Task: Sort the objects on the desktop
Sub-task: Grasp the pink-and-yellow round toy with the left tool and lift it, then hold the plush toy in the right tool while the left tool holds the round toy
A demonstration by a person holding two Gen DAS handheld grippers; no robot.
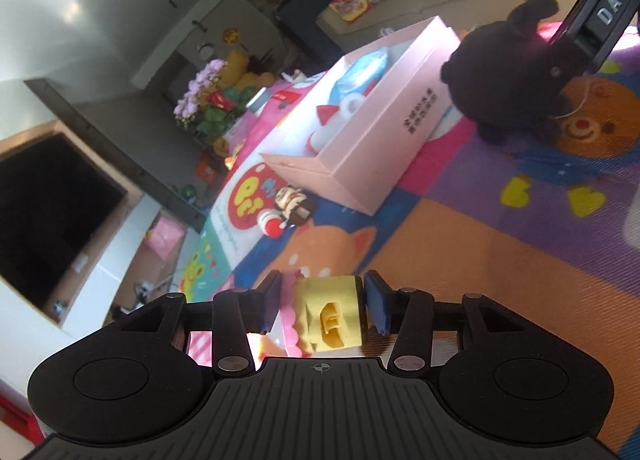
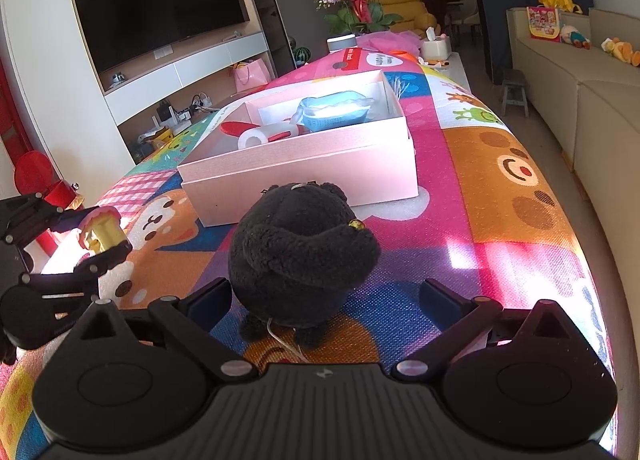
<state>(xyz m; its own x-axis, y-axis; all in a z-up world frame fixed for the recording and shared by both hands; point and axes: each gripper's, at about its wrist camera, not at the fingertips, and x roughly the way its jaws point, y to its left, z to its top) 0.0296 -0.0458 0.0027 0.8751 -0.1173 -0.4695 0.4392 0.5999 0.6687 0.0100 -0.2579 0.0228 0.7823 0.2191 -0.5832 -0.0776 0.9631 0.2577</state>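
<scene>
the left gripper (image 1: 322, 310) pinches a small yellow-and-pink toy (image 1: 326, 312) crosswise above the mat (image 1: 480, 260), while the right gripper (image 2: 326, 300) stands spread around a black plush (image 2: 300, 252), seemingly not yet touching it. straight beyond both sits the pink box (image 2: 304, 172), nearer the right one, its open top already holding a few things.

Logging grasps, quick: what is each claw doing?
Left claw: closed on the yellow toy.
Right claw: open around the black plush.
</scene>
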